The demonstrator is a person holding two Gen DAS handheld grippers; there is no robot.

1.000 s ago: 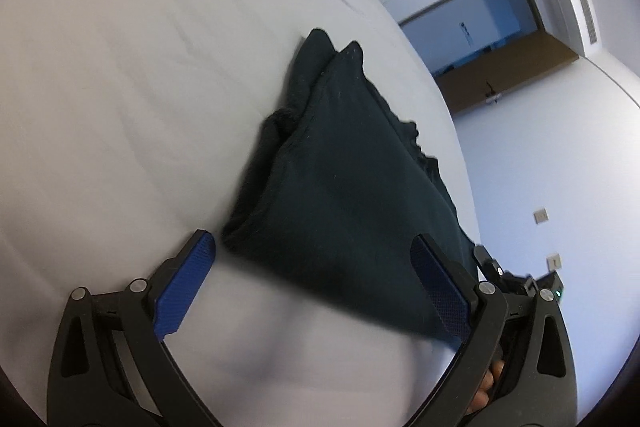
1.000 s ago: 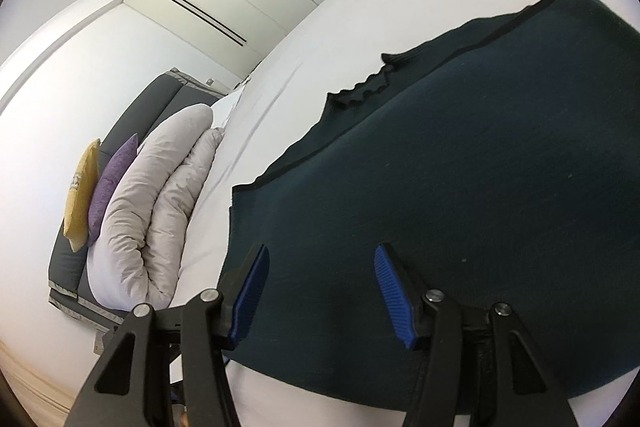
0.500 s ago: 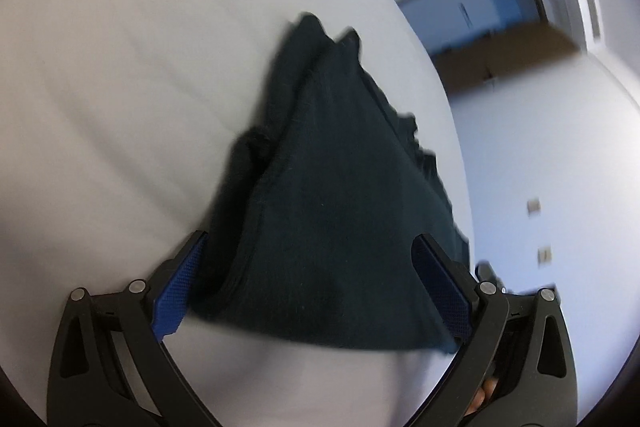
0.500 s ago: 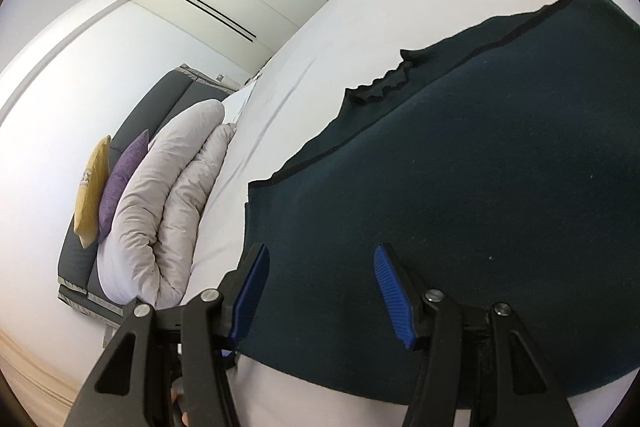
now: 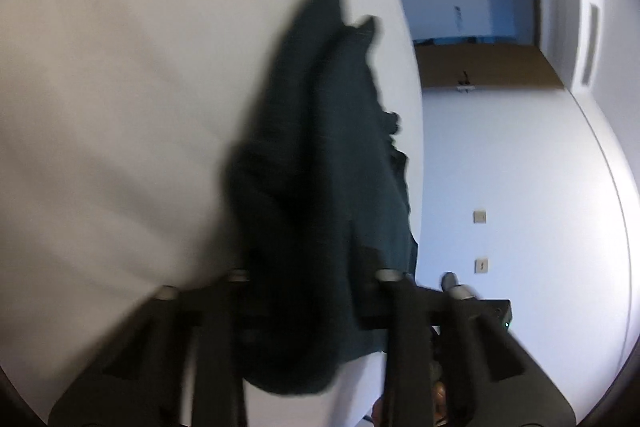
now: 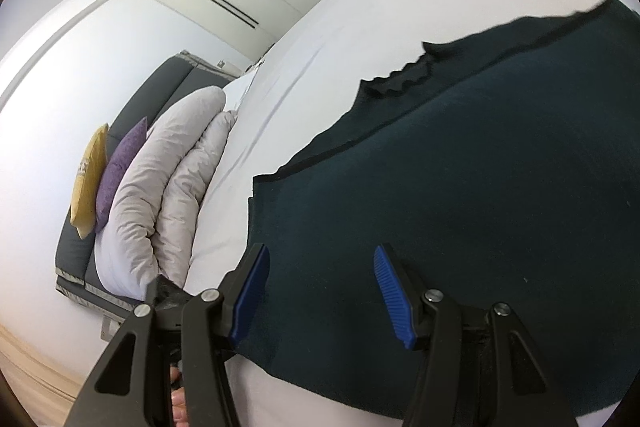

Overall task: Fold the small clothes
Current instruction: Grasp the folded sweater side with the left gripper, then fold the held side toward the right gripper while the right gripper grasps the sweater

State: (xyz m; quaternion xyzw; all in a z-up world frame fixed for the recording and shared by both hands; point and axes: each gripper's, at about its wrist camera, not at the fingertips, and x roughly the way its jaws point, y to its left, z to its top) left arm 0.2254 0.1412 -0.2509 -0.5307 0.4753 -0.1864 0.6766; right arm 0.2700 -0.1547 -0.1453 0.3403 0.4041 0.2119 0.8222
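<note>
L gripper has pushed in since 0.5 s ago: dark garment now bunched between its jaws, near bed edge (view blurred, grip can't tell). R gripper jaws spread, over cloth's near hem. Fold likely starting.

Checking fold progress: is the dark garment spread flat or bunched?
Partly bunched: the dark garment lies flat by the right gripper, gathered at the left gripper.
</note>
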